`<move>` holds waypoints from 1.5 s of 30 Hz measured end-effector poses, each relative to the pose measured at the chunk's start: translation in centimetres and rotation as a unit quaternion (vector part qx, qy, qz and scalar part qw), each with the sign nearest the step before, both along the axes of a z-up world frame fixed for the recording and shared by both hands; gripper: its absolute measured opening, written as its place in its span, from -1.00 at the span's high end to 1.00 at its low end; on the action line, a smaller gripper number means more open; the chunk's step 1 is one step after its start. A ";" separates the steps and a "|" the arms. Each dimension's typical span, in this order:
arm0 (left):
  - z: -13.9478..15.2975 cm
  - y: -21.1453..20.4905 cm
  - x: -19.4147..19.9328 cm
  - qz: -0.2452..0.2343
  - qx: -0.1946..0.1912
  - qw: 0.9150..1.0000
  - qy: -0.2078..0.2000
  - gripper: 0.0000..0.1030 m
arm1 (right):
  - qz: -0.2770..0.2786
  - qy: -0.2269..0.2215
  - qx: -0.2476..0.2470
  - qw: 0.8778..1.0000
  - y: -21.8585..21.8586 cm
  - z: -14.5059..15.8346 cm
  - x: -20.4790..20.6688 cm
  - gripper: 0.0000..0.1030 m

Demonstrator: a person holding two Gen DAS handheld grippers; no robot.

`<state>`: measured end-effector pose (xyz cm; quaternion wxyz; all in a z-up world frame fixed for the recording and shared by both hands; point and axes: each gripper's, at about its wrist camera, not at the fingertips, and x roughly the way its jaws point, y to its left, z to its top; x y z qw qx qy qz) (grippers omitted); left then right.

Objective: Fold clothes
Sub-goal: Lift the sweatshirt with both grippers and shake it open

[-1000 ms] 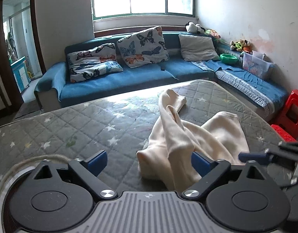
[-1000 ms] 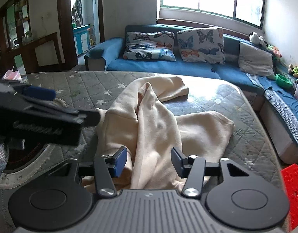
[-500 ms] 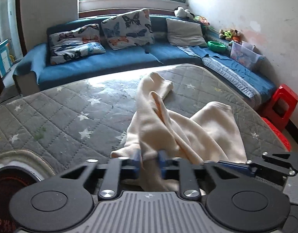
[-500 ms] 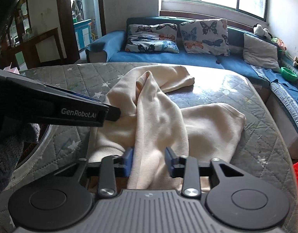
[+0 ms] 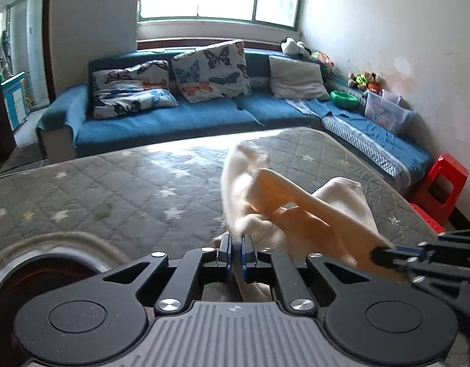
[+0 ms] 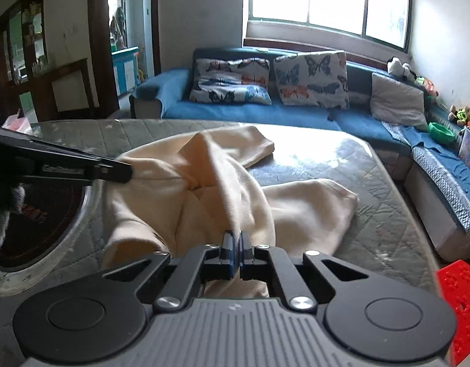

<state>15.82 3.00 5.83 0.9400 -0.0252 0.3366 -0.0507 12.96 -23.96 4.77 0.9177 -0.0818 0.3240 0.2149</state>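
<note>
Both grippers bite cloth: left gripper [image 5: 237, 255] pinched on the cream garment [image 6: 204, 189] bunched on the quilted worktop [image 5: 112, 189], right gripper [image 6: 235, 252] likewise. Soft, floppy, light; I'd grip edges.

Bare quilted table [image 5: 118, 189] left of the cream garment [image 6: 296, 208], sofa [image 5: 161, 122] beyond.

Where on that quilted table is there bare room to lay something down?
The quilted table is bare left of the cream garment, toward the sofa. It is crowded near both grippers, left gripper and right gripper, shut on the fabric.
</note>
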 end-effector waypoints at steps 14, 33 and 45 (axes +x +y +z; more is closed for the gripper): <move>-0.6 6.0 -17.4 0.007 -0.025 1.000 0.012 0.87 | 0.073 0.010 -0.014 0.997 -5.0 2.2 -14.1 0.95; -3.6 8.3 -24.7 0.036 -0.050 0.997 0.047 0.67 | 0.211 0.013 -0.062 0.975 3.8 0.5 -18.0 0.47; -2.1 9.2 -22.8 0.063 -0.025 0.998 0.012 0.07 | 0.210 0.029 -0.078 0.974 8.5 -3.7 -15.1 0.45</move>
